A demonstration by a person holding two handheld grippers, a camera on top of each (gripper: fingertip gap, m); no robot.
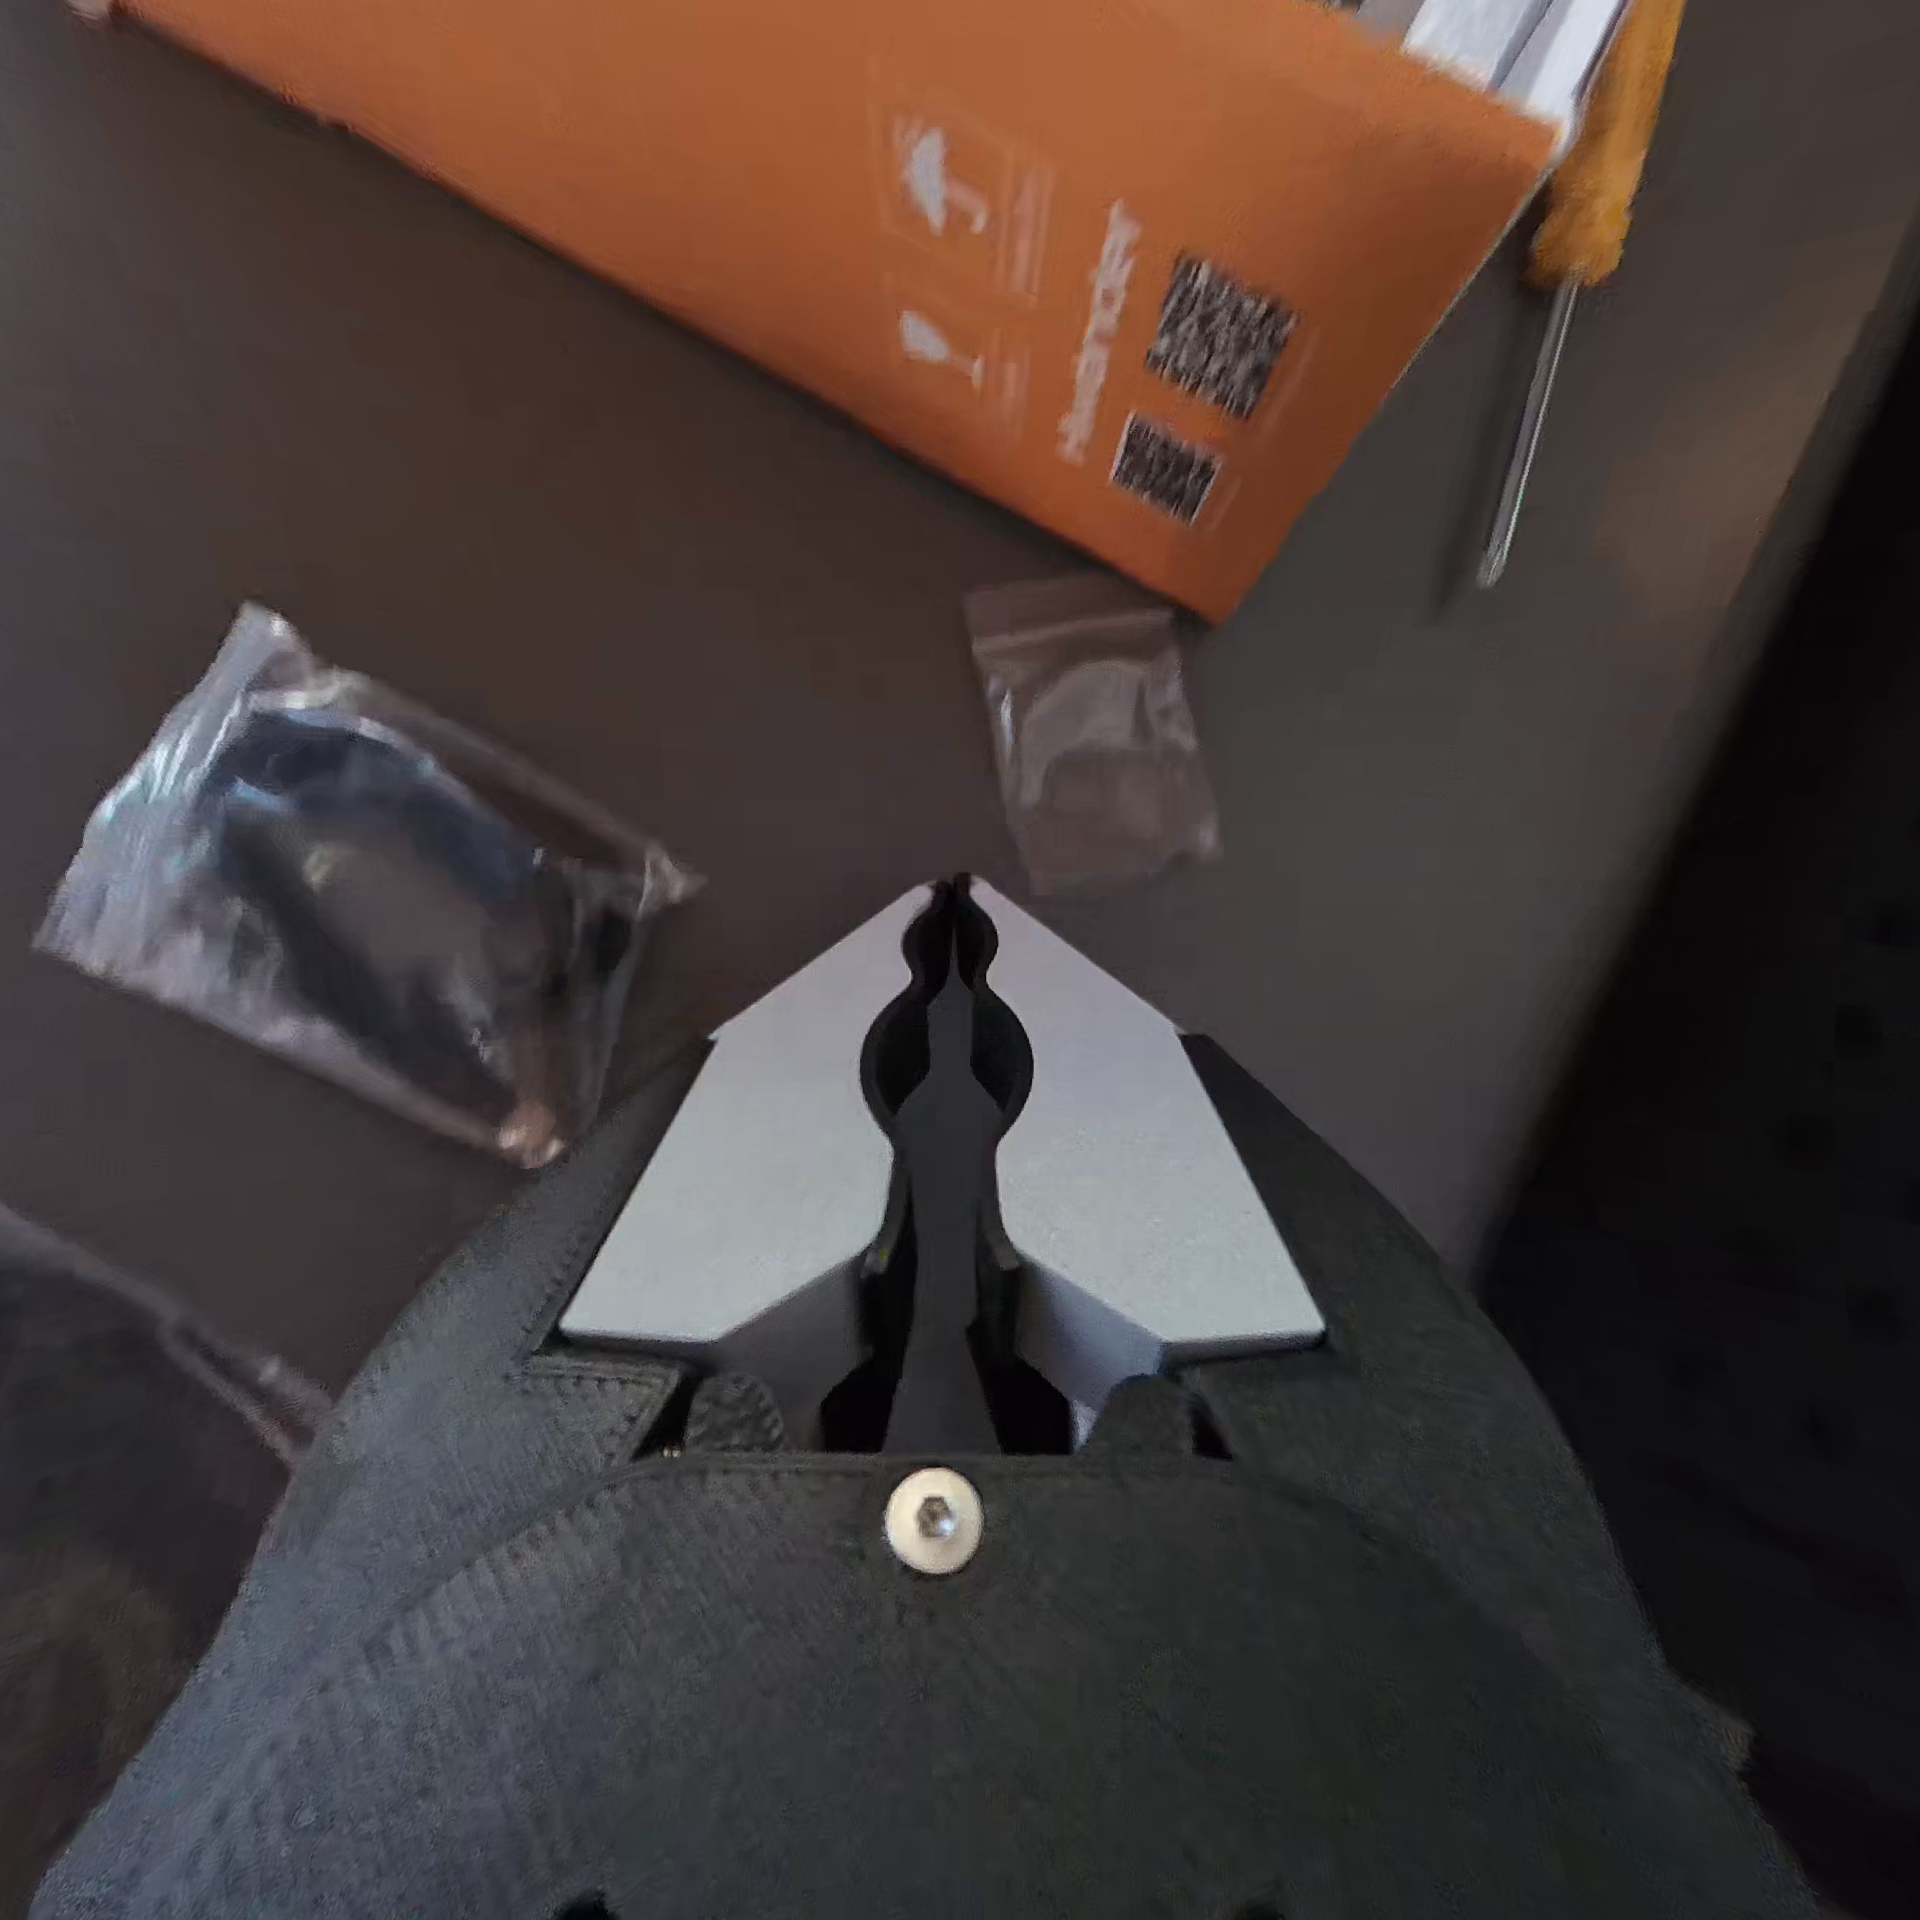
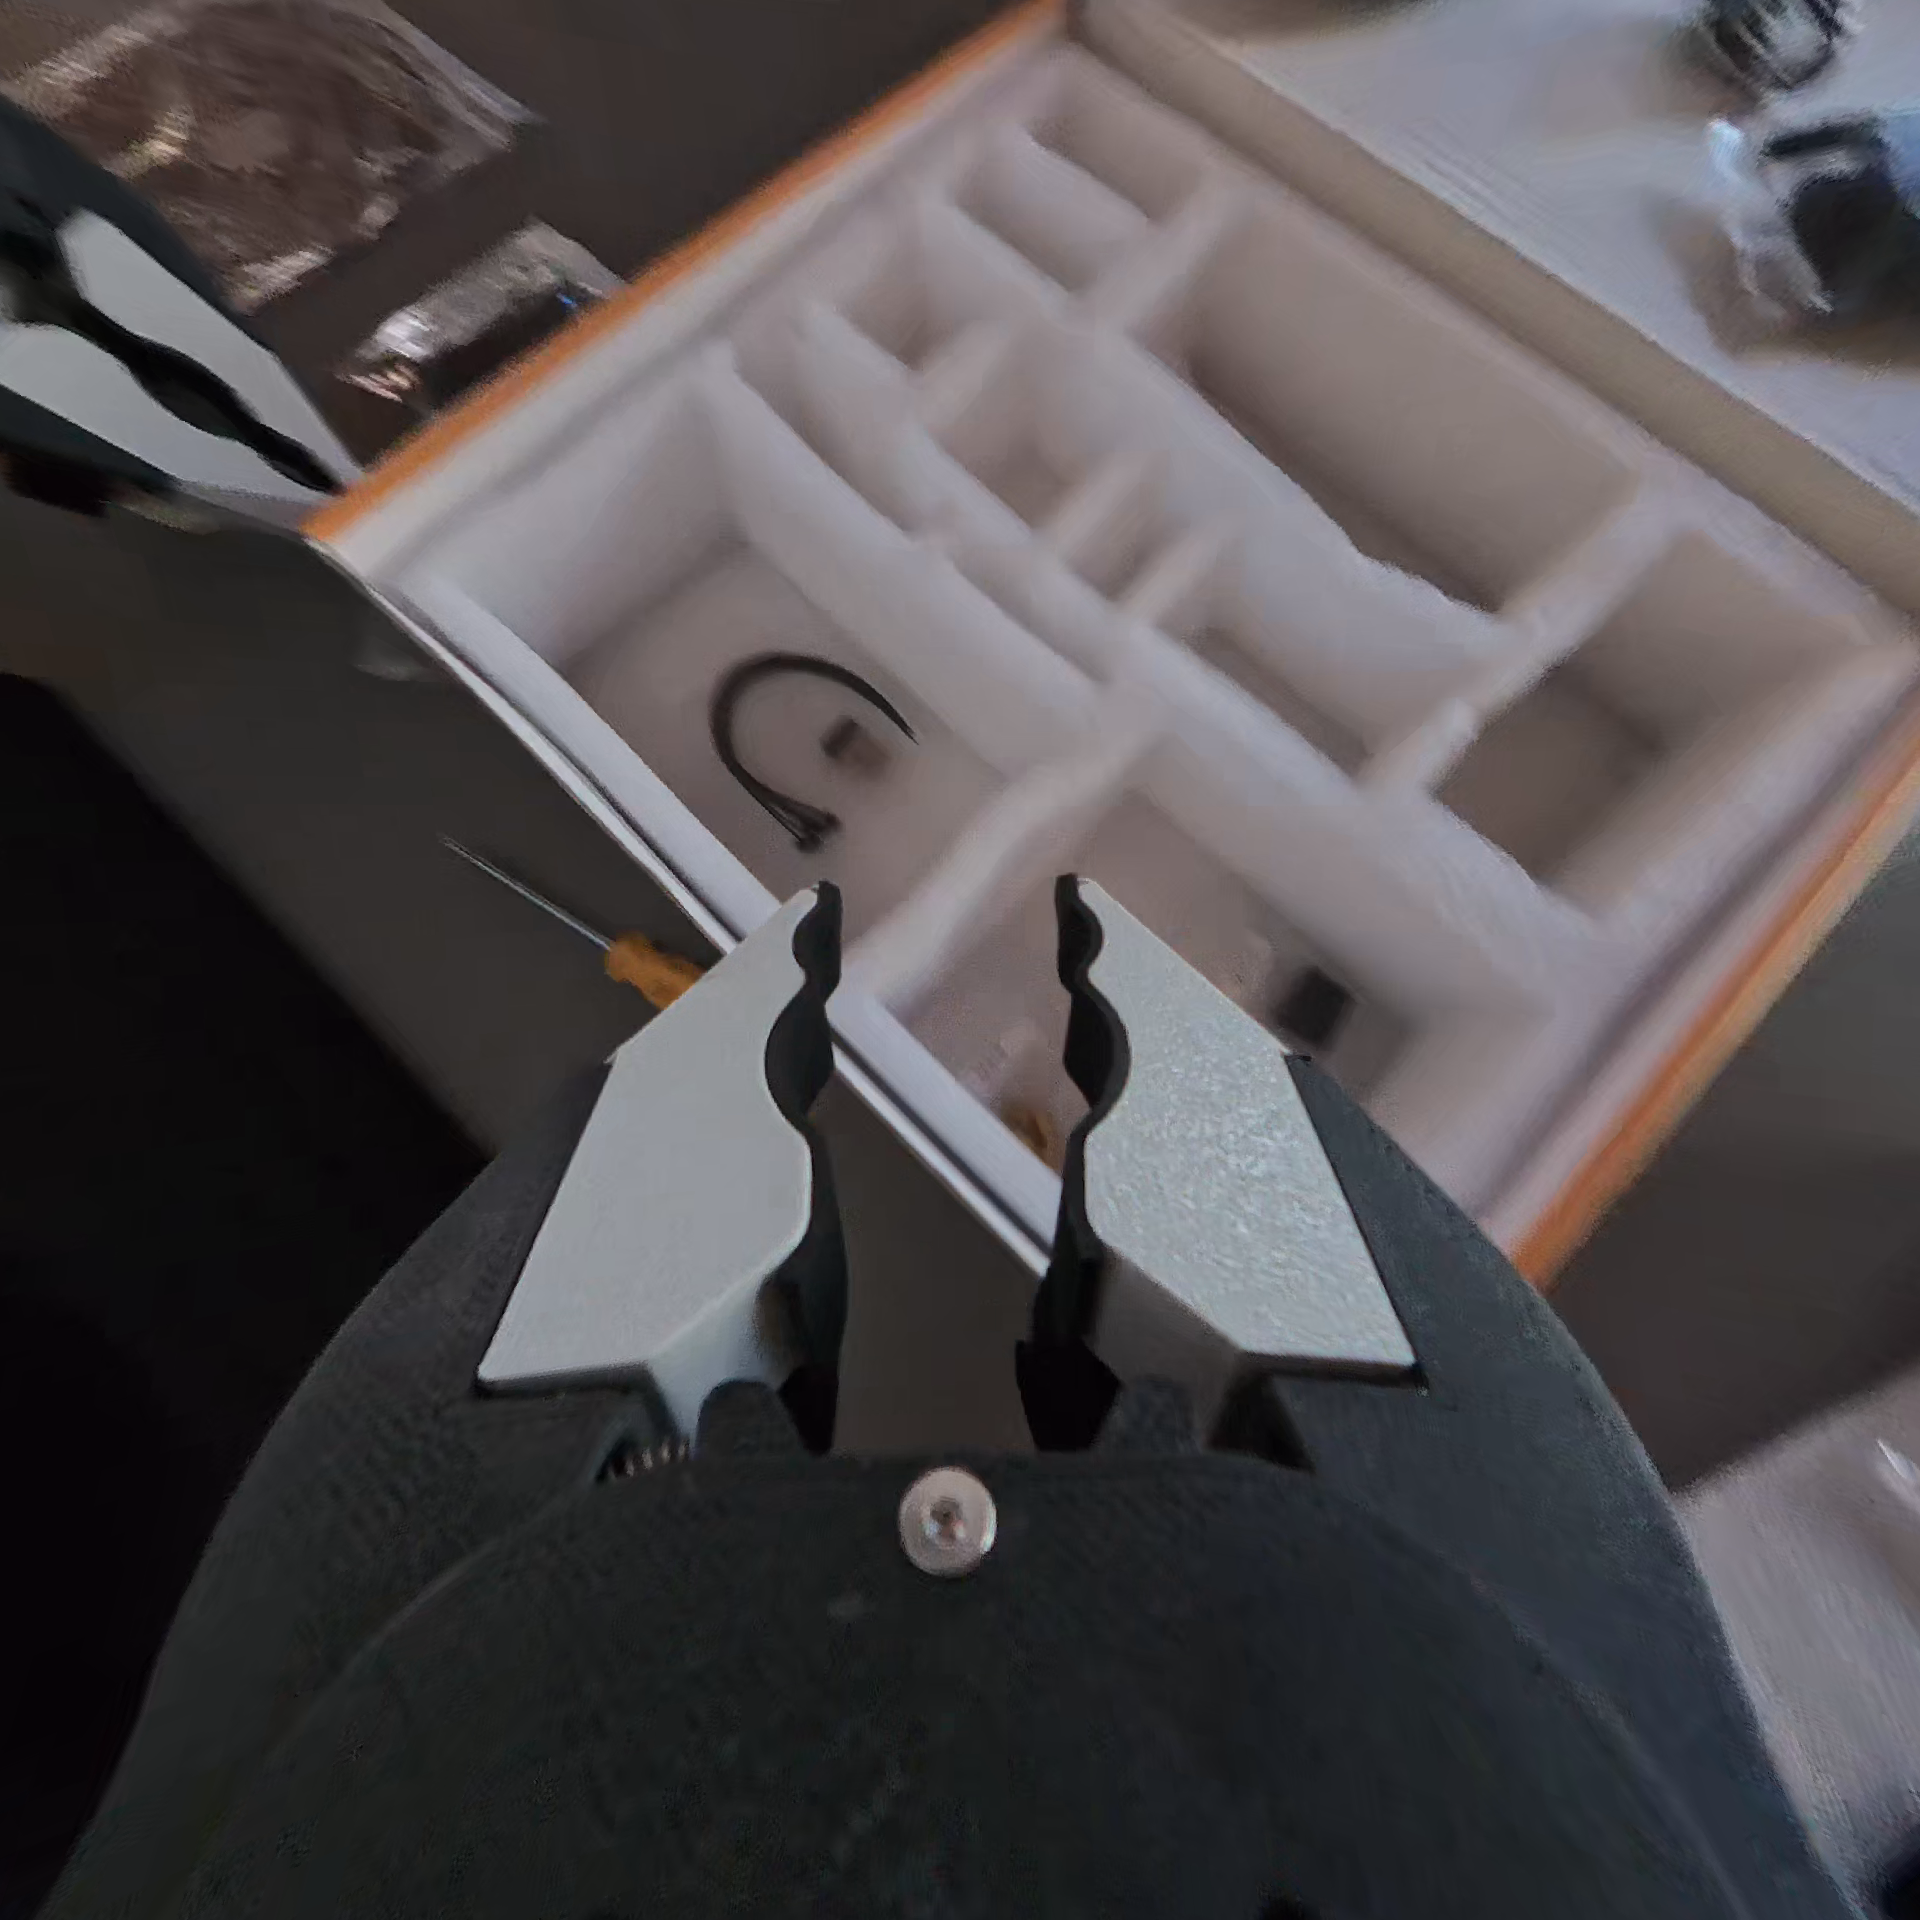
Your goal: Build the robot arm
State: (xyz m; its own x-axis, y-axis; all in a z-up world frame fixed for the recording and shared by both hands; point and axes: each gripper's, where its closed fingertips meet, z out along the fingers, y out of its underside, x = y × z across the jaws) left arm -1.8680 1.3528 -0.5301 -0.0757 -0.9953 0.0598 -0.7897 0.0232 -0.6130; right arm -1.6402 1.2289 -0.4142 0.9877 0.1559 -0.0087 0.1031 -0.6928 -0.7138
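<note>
My left gripper point(image 1: 956, 885) is shut and empty above the dark table, its tips just left of a small clear zip bag point(image 1: 1091, 727). A larger clear bag with a black coiled cable point(image 1: 353, 873) lies to the left. An orange box point(image 1: 831, 239) stands behind. My right gripper point(image 2: 945, 894) is open and empty over the near corner of the orange-edged box point(image 2: 665, 281), above its white foam insert point(image 2: 1195, 582). One compartment holds a thin black curved wire point(image 2: 769, 748). The left gripper also shows in the right wrist view point(image 2: 156, 353) at the upper left.
An orange-handled screwdriver point(image 1: 1569, 270) lies by the box's right corner; it also shows in the right wrist view point(image 2: 634, 961). Clear bags point(image 2: 270, 145) lie beyond the box. A pale surface with black parts point(image 2: 1829, 218) is at the upper right. The table edge point(image 1: 1662, 831) drops to dark floor. Left tips to right tips: about 30 centimetres.
</note>
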